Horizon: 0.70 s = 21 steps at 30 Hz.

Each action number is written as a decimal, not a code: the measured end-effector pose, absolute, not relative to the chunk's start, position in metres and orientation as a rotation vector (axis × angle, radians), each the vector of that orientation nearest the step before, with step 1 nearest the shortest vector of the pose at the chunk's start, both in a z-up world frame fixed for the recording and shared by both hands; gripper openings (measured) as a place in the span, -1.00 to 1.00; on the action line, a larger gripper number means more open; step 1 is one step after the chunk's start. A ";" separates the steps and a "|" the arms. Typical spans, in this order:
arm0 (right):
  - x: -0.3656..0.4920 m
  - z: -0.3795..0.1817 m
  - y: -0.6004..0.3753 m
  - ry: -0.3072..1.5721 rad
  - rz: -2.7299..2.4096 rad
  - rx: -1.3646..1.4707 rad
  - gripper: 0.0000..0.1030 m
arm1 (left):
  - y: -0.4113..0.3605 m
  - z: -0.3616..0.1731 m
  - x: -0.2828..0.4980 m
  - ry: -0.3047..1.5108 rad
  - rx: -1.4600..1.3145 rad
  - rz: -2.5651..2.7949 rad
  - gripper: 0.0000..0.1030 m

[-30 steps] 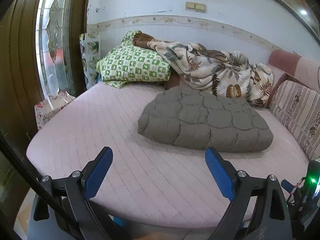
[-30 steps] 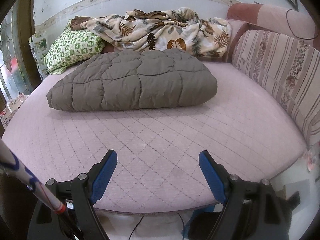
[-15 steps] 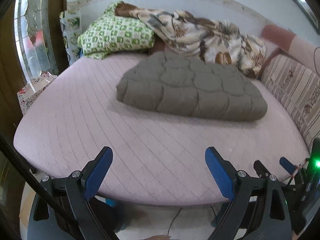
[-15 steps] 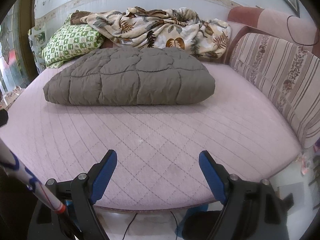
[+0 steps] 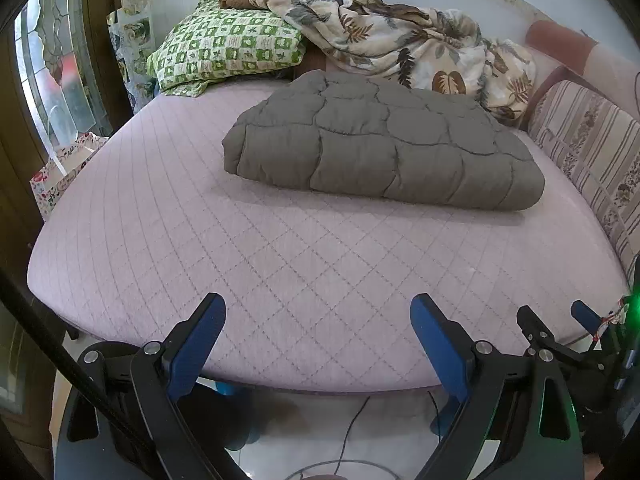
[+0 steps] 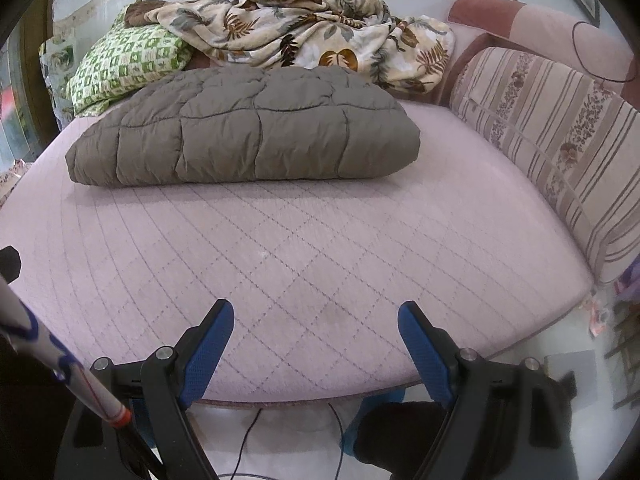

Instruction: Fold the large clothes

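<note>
left view: the left gripper (image 5: 316, 316) was wide open and held nothing. the puffy grey coat (image 5: 384, 152) lay folded far up the pink bed (image 5: 160, 216).

right view: the right gripper (image 6: 316, 320) gaped empty too. folding looked finished; next, probably fetch more clothes.

- We're in a home, a bedroom by the look of it: a wide pink quilted mattress (image 5: 280, 248) fills the view.
- A green checked pillow (image 5: 228, 52) and a rumpled leaf-print blanket (image 6: 304, 36) sit against the wall.
- Striped cushions (image 6: 560, 152) line the side; possibly a patterned glass door (image 5: 52, 80) at far left.
</note>
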State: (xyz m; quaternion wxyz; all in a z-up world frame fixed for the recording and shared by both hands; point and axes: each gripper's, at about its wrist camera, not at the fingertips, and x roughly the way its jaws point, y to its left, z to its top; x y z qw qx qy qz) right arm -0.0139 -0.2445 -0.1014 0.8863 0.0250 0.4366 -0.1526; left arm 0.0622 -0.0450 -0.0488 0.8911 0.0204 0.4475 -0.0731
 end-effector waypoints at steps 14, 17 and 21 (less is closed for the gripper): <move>-0.011 -0.106 -0.241 0.927 -0.331 0.030 0.70 | -0.041 -0.059 0.070 0.973 0.036 -0.153 0.80; -0.011 -0.106 -0.242 0.932 -0.334 0.032 0.70 | -0.041 -0.061 0.069 0.980 0.037 -0.152 0.80; -0.011 -0.106 -0.242 0.933 -0.336 0.031 0.70 | -0.041 -0.063 0.069 0.986 0.044 -0.153 0.80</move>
